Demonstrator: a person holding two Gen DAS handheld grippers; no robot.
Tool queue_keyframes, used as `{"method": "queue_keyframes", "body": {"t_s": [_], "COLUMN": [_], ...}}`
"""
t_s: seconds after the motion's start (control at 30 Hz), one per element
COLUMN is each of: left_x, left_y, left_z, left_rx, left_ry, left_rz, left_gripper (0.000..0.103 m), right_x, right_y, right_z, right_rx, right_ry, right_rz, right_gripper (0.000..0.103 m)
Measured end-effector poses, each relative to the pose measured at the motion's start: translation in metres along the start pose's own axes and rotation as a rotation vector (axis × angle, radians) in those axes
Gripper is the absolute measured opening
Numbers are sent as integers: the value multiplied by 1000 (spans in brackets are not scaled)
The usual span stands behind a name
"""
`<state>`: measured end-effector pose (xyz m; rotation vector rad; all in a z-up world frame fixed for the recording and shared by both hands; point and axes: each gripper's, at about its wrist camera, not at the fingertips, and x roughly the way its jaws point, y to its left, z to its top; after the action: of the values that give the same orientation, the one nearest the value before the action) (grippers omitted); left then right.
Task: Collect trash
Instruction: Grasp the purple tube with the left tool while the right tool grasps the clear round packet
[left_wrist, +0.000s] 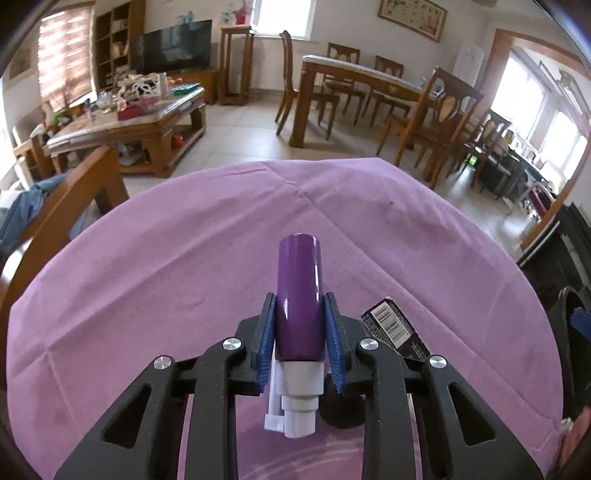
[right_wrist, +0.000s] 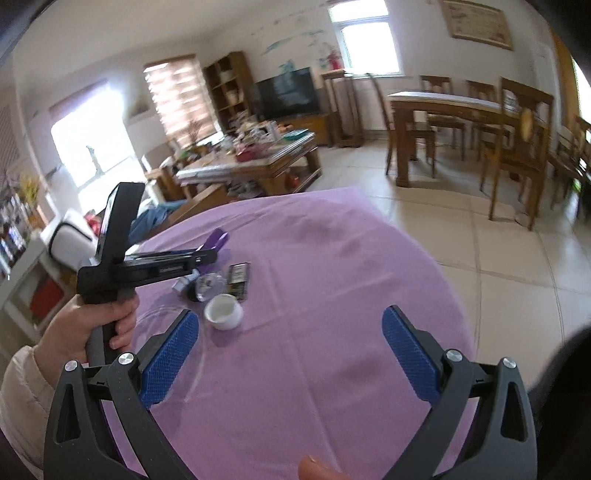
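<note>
Your left gripper (left_wrist: 299, 325) fingers clamp the purple bottle (left_wrist: 298, 291) on the desk (left_wrist: 147, 277), long axis along them. Your right gripper (right_wrist: 290, 350) is open, empty; cup (right_wrist: 224, 313) lies ahead-left.

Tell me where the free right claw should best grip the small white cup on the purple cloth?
Probably across the white cup rim from above: it stands upright, mouth open, with bare purple cloth on its near side and clutter behind it. The right claw is already open.

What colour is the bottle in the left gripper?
Purple bottle, white spray top; clearest in the left wrist view.
</note>
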<state>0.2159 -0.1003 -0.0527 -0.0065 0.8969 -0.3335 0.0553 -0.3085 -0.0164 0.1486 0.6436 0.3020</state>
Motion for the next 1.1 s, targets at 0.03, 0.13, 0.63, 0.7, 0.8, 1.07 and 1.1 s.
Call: {"method": "queue_keyframes", "body": {"t_s": [0.03,0.13,0.63,0.7,0.8,1.07,1.1], "left_x": [1,-9,-59,-63,-66,-64,-64], "left_y": [0,13,66,63,61,65,64], "left_z": [0,2,4,1,1,0,0], "left_rx": [-7,-51,-230,-233,-223,-218,-217], "left_ry": [-2,-38,-174,-177,-181,-179,-180], "left_rz": [1,-7,17,12,1,-7,-8], "left_gripper": [25,25,25,25,25,25,25], "right_x": [8,33,146,148,147,130,122], "right_y": [8,31,102,106,113,108,106], "right_z": [4,15,28,25,21,20,23], "right_rx": [-24,-100,-304,-336,-372,-307,-288], "right_ry": [15,67,279,273,271,241,216], "right_rz": [11,37,37,10,3,45,57], "right_gripper": [96,85,76,69,53,52,52]}}
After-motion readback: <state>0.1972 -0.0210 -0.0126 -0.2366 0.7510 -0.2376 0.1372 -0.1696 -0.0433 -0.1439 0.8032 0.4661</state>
